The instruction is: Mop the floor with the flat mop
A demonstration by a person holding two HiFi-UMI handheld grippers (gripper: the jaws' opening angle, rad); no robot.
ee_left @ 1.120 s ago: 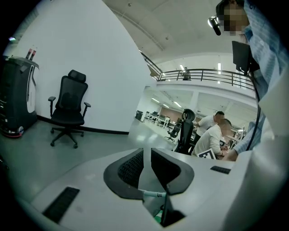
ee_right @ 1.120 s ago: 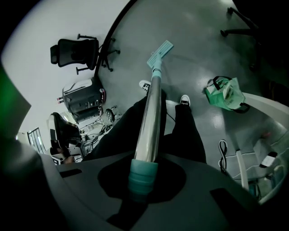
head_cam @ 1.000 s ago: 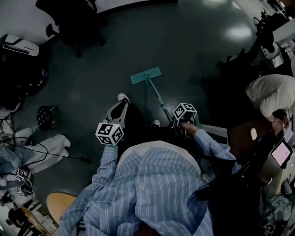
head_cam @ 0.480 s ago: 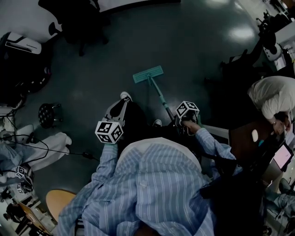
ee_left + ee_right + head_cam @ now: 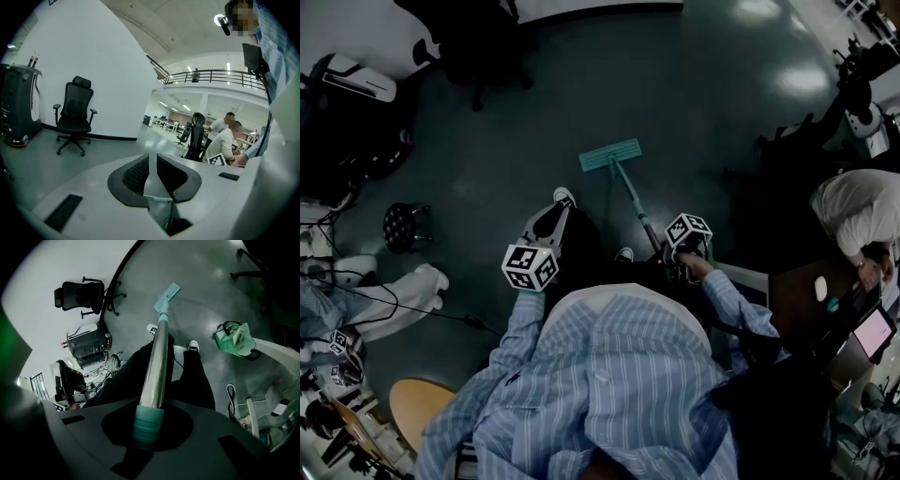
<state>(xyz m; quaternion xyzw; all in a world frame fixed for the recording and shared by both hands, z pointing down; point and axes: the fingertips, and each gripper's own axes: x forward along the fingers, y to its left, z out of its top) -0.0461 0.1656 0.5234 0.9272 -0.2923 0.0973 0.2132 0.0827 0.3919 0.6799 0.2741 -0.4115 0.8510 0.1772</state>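
Note:
The flat mop's teal head point(image 5: 610, 155) lies on the dark floor ahead of the person's shoes. Its metal handle point(image 5: 636, 206) slants back to my right gripper point(image 5: 673, 255), which is shut on the handle at its teal collar. In the right gripper view my right gripper point(image 5: 149, 422) holds that collar, and the handle point(image 5: 157, 362) runs out to the mop head point(image 5: 167, 296). My left gripper point(image 5: 557, 210) hangs by the left leg with its jaws drawn together and nothing held. In the left gripper view my left gripper point(image 5: 152, 169) faces a white wall and a chair.
A black office chair point(image 5: 469, 37) and a white machine point(image 5: 356, 80) stand at the far left. A small stool point(image 5: 403, 225), a white cloth point(image 5: 417, 286) and a floor cable point(image 5: 431, 311) lie left. A seated person point(image 5: 853, 206) and desks are right. A green bag point(image 5: 234, 339) sits near the feet.
The head view has drifted a little, so everything sits slightly further right. The mop head, handle and both grippers keep about the same places relative to the shoes.

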